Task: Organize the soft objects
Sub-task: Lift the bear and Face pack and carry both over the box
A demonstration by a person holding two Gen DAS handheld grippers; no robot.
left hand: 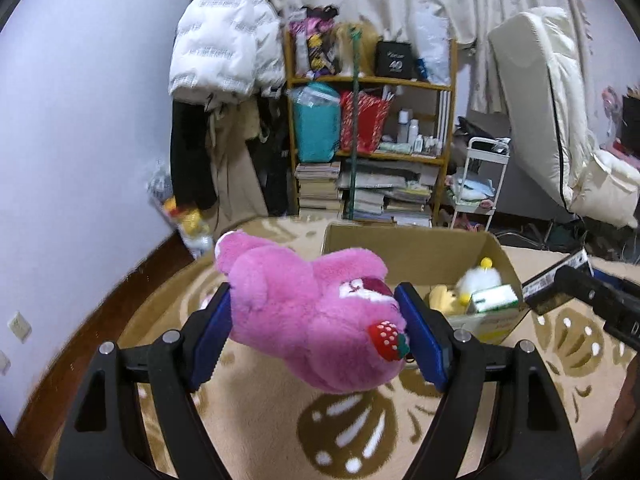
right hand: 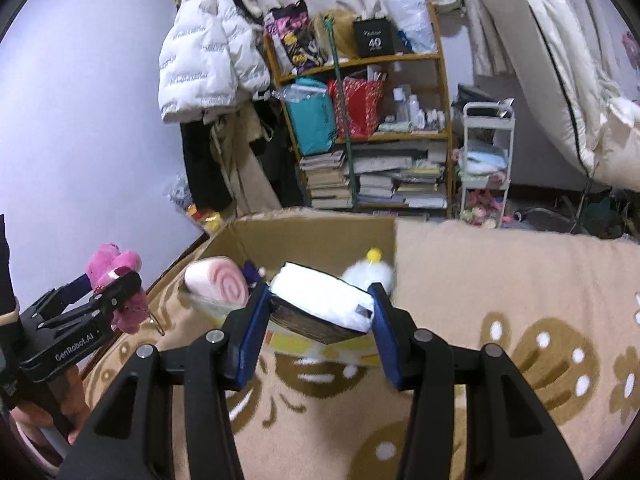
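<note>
A pink plush bear (left hand: 304, 312) with a red strawberry on it hangs above the patterned rug, and my left gripper (left hand: 316, 328) is shut on it, blue pads pressing both sides. Behind it stands an open cardboard box (left hand: 404, 244) with a white plush with a yellow top (left hand: 480, 276) and a yellow plush (left hand: 444, 300) inside. My right gripper (right hand: 320, 320) is shut on a soft white block with a dark brown underside (right hand: 320, 304), held over the near wall of the box (right hand: 304, 232). A pink swirl roll plush (right hand: 218, 282) lies in the box. The left gripper (right hand: 86, 312) shows at the left edge.
A beige rug (right hand: 500, 280) with brown flower shapes covers the floor. Behind the box stand a wooden shelf (left hand: 372, 80) with stacked books, a hanging white puffer jacket (left hand: 224, 36), a small white cart (left hand: 480, 184) and a leaning mattress (left hand: 540, 92).
</note>
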